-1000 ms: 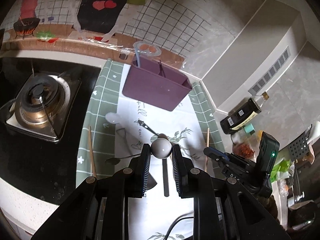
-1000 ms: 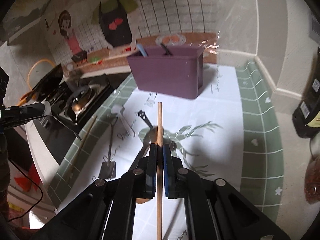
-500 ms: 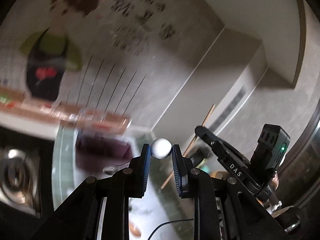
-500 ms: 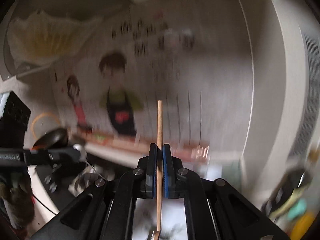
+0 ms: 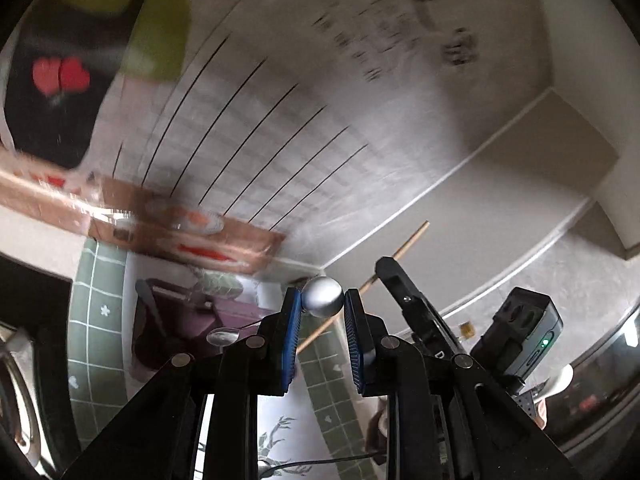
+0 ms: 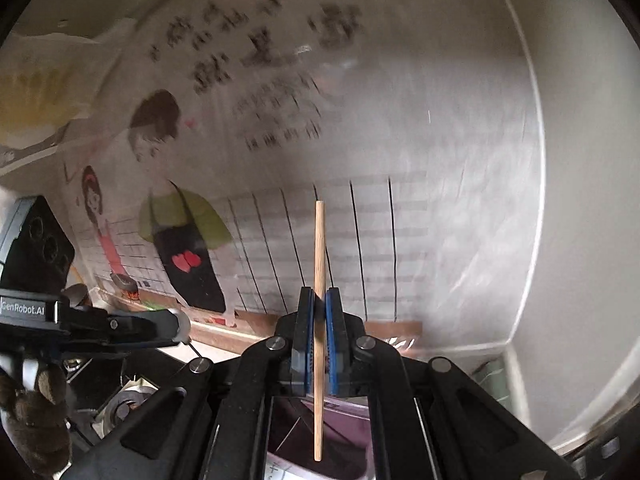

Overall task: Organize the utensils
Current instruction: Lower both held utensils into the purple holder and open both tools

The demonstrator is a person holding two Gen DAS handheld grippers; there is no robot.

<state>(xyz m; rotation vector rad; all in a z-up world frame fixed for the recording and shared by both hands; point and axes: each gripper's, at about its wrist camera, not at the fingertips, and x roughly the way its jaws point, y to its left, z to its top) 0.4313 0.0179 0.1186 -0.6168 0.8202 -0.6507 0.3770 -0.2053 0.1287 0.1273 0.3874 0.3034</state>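
Note:
My left gripper (image 5: 322, 305) is shut on the round metal end of a utensil handle (image 5: 322, 296), lifted high and tilted toward the wall. The purple utensil holder (image 5: 176, 326) stands below on the mat, with a dark utensil in it; a spoon bowl (image 5: 223, 336) shows in front of it. My right gripper (image 6: 320, 300) is shut on a wooden chopstick (image 6: 319, 248), held upright over the holder's opening (image 6: 340, 436). In the left wrist view the right gripper (image 5: 404, 300) and its chopstick (image 5: 404, 246) are close on the right.
A green-checked mat (image 5: 86, 320) covers the counter. A gas stove (image 6: 120, 404) lies left of the holder. The tiled wall with a cartoon sticker (image 6: 180, 236) is right behind. The left gripper shows at the left of the right wrist view (image 6: 120, 326).
Both grippers have lifted off the mat with their utensils and tilted up toward the wall, moving over the purple holder. The views are motion-blurred.

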